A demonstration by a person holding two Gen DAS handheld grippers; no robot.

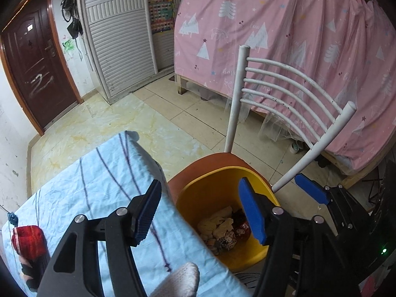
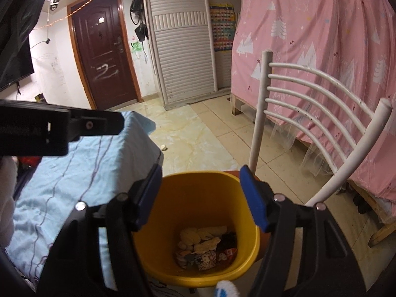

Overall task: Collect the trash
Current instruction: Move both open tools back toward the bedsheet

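- The left tongs (image 1: 200,210) are standing wide apart with nothing between their blue pads, hanging over the seam between the counter and the bin.
- The right tongs (image 2: 201,196) are likewise gaping wide and empty, pointing down into the yellow bin (image 2: 173,267).
- The trash (image 2: 206,248), crumpled scraps of pale paper and printed wrappers, is lying at the bottom of the bin.
- The bin is sitting on the orange seat of a white-backed chair (image 2: 304,99), just beside the counter (image 1: 99,180) draped in a light blue striped cloth.
- A red knitted thing (image 1: 28,241) is resting on the cloth's near left edge.
- Farther off, a pink curtain (image 1: 284,37) is hanging behind the chair, and a brown door (image 2: 101,57) is standing shut.
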